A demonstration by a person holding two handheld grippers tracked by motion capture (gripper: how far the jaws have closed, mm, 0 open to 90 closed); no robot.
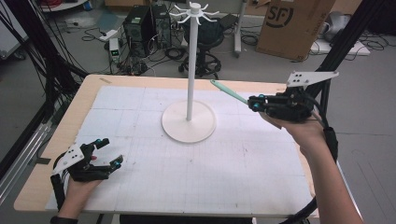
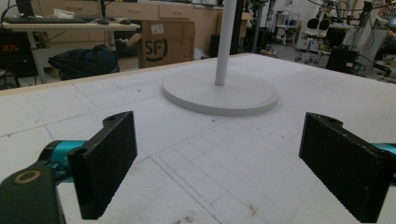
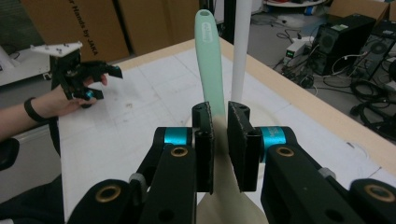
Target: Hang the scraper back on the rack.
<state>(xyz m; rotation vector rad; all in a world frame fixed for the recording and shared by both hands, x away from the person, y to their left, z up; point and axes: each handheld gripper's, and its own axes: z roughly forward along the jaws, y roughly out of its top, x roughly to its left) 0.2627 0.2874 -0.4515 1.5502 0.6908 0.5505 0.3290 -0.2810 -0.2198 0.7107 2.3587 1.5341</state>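
The bench [image 1: 56, 140] carries one white gridded mat [image 1: 140, 186], and on the mat stands one white hanging stand [image 1: 189, 84]: a broad round base, a thin upright pole and a crown of small hooks at the top. The stand looks top-light and steady on that wide base, though a sideways knock high on the pole could probably rock it.

There are two grippers. The left gripper [image 1: 105, 152] rests low at the near left of the mat with its fingers [image 2: 107, 163] spread wide and nothing between them. The right gripper [image 1: 255, 102] is held up in the air to the right of the pole, its fingers [image 3: 203, 140] clamped on the one mint-green spatula [image 1: 229, 92].

The spatula is the smallest thing here. Its handle points up and away toward the pole, with a hanging hole at the far end, and the pale blade lies below the fingers in the right gripper view. It is likely light, with a stiff handle and a smooth, slightly slippery, bendy blade; the hold near where handle meets blade seems sound, leaving the hole end free.
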